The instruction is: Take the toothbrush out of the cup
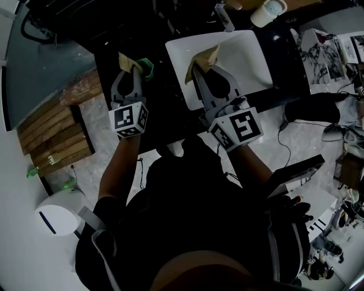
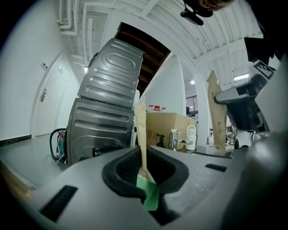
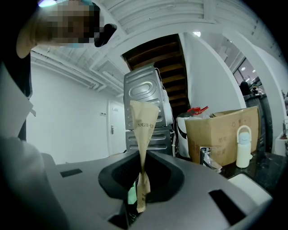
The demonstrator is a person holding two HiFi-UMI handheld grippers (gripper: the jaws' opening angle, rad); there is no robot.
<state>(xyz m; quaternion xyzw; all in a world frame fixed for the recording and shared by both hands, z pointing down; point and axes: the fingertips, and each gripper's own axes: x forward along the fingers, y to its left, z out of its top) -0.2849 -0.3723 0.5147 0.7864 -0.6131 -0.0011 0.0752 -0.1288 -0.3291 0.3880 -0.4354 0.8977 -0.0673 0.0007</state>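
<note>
At the left end of the dark counter my left gripper (image 1: 136, 66) is shut on a green cup (image 1: 147, 68), its tan-wrapped fingertips (image 1: 126, 60) pinching the cup's wall. In the left gripper view a green piece of that cup (image 2: 149, 190) sits squeezed between the jaws. My right gripper (image 1: 206, 57) hangs over the white sink (image 1: 250, 59) with its tan tips pressed together. In the right gripper view the tan tips (image 3: 143, 134) meet, and a pale green sliver (image 3: 132, 196) shows low between the jaws; I cannot tell what it is. No toothbrush is visible.
A faucet (image 1: 223, 16) and a white jug (image 1: 267, 11) stand behind the sink. A grey metal appliance (image 2: 108, 117) and a cardboard box (image 3: 222, 134) stand beyond the counter. Papers and cables lie at the right (image 1: 330, 51). A wooden pallet (image 1: 54, 133) lies on the floor to the left.
</note>
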